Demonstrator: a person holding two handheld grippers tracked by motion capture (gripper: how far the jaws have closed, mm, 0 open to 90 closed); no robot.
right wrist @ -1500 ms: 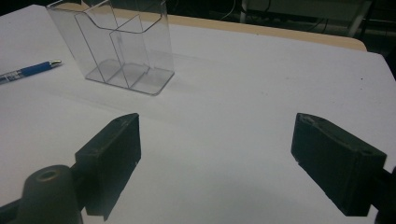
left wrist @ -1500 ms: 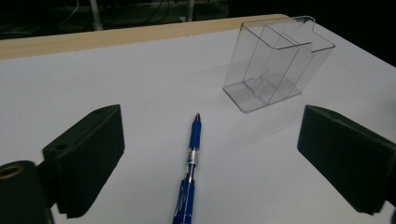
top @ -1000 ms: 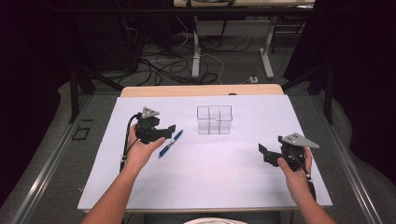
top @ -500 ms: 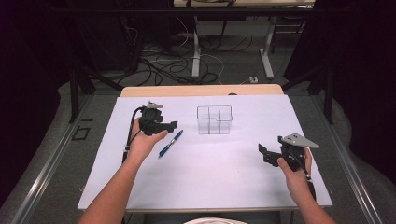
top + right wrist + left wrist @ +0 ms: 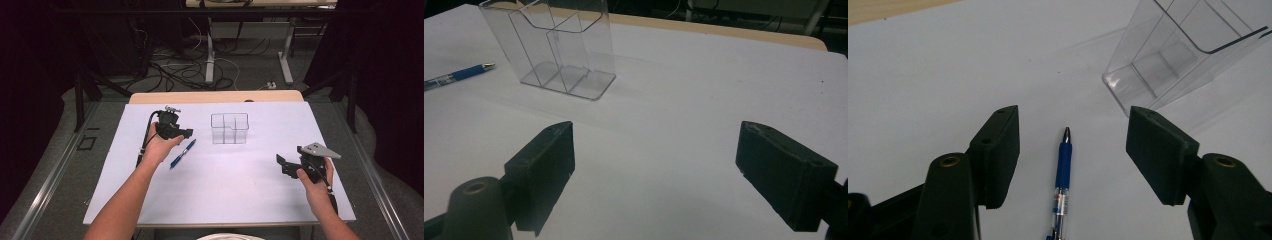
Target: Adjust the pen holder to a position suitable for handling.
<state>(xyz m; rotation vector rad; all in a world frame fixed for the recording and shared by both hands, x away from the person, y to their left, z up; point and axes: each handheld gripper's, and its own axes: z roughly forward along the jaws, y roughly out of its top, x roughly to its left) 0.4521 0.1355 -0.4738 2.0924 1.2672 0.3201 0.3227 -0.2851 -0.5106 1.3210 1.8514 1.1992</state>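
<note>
While both tools (image 5: 186, 133) (image 5: 281, 163) gape empty, one blue pen (image 5: 182, 153) lies beside one clear organizer (image 5: 229, 128)

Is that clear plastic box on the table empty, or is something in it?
Empty: the clear box shows only bare compartments; the pen lies outside.

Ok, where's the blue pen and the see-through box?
blue pen (image 5: 1064, 161), left gripper view, on its blue grip.
see-through box (image 5: 229, 129), high view, on its front wall.
</note>
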